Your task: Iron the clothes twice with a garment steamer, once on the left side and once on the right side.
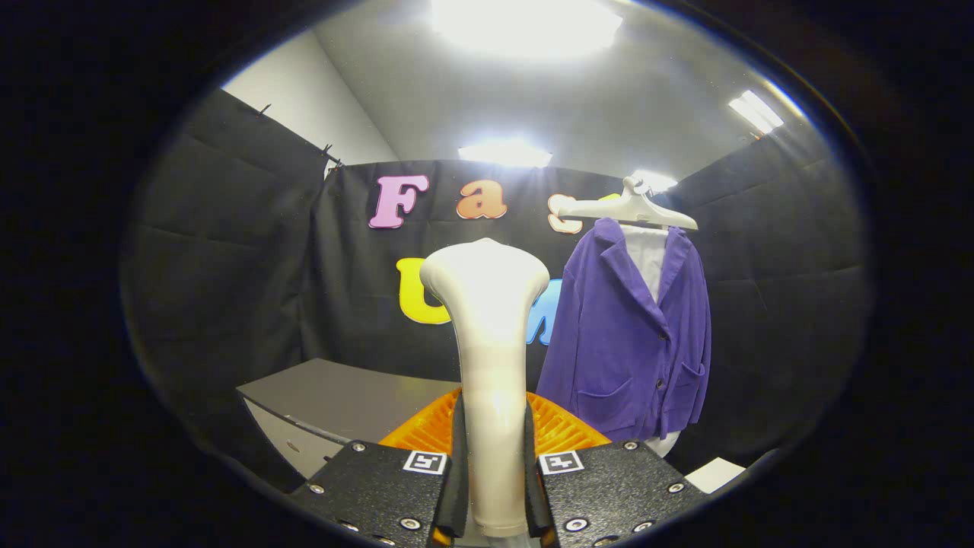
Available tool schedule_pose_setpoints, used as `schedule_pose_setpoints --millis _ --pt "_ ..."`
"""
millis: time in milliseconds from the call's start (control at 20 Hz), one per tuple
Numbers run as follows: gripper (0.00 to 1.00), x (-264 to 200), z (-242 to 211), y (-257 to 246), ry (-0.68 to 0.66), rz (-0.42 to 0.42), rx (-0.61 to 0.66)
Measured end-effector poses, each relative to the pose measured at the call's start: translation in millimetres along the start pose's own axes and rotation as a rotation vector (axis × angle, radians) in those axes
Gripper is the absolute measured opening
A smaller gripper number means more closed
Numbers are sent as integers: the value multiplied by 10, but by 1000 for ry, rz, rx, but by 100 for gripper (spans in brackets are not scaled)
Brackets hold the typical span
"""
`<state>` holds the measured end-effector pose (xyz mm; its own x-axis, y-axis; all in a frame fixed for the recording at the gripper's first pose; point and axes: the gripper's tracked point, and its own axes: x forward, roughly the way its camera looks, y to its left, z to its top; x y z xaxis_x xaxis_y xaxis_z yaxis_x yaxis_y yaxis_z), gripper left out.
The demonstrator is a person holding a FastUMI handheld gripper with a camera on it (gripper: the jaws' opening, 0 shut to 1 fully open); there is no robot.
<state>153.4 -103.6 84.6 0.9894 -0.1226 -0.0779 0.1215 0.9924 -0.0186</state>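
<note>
Slipping is looking like the main risk: the tongs are clamping the steamer low on its smooth, narrow handle, both fingers pressing its sides, while the wide head is standing upright well above them, so it may be twisting or tipping once swung sideways. The jacket is hanging on a hanger beyond the fingers and to their right, apart from the steamer head. Its loose fabric is likely swinging away under a push. An orange ridged piece is sitting just behind the fingers, and the grey worktop's near corner is jutting out left of them, clear of the way to the jacket.
</note>
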Motion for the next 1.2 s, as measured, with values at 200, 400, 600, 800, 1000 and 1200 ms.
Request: schedule_pose_setpoints --millis 200,400,600,800,1000,1200 --pt "30 190 271 -250 -43 -42 17" --pt "30 536 515 -491 -78 -85 16" --pt "30 971 700 -747 -93 -123 0" --pt "30 1376 797 -1085 -109 -181 11" --pt "30 1713 736 -1390 -99 -222 -9" --pt "30 1953 494 -1584 -75 -239 -33"
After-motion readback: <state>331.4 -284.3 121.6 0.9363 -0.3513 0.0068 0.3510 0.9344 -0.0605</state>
